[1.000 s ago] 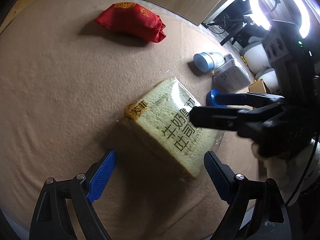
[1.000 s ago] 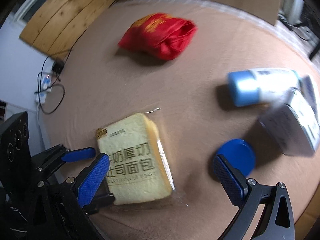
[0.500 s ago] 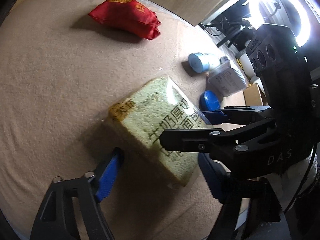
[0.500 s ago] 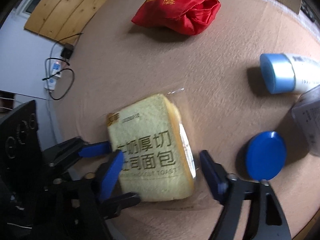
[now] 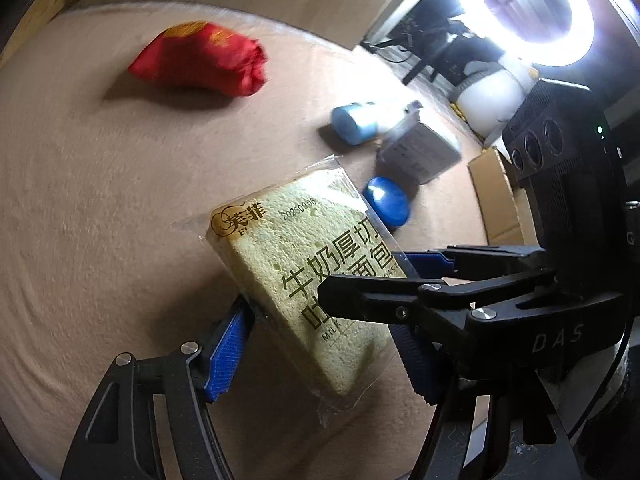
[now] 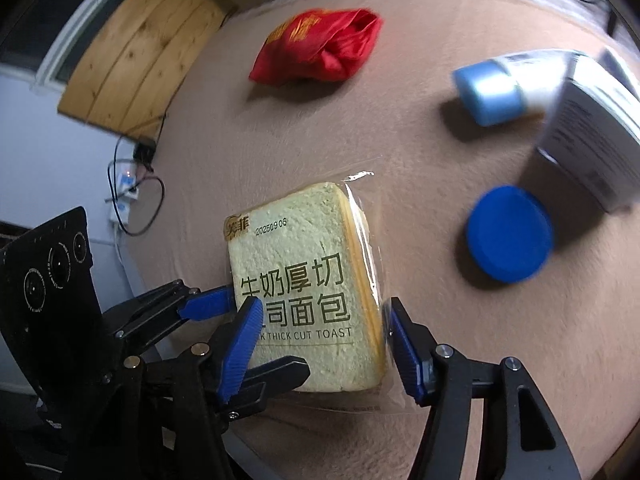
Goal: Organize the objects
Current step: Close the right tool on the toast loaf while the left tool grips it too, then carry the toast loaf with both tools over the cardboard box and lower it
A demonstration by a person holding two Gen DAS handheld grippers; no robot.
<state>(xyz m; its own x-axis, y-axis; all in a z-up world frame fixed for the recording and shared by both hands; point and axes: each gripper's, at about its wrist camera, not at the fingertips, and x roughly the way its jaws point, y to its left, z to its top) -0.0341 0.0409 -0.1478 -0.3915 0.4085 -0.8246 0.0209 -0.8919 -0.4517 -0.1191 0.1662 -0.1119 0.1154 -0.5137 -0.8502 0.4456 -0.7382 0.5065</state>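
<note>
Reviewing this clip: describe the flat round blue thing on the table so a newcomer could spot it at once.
Start at the tan cloth-covered table and look to its right side, just below the grey box and the lying tube with the pale blue cap. The blue disc lies flat there, right of the bagged toast. It alone is a plain, deep blue circle without print.

Tan-covered table [image 6: 460, 360] bears red pouch [image 6: 320, 46], blue lid [image 6: 509, 233].

Recording studio, ring light [image 5: 524, 12], cables [image 6: 136, 192]
</note>
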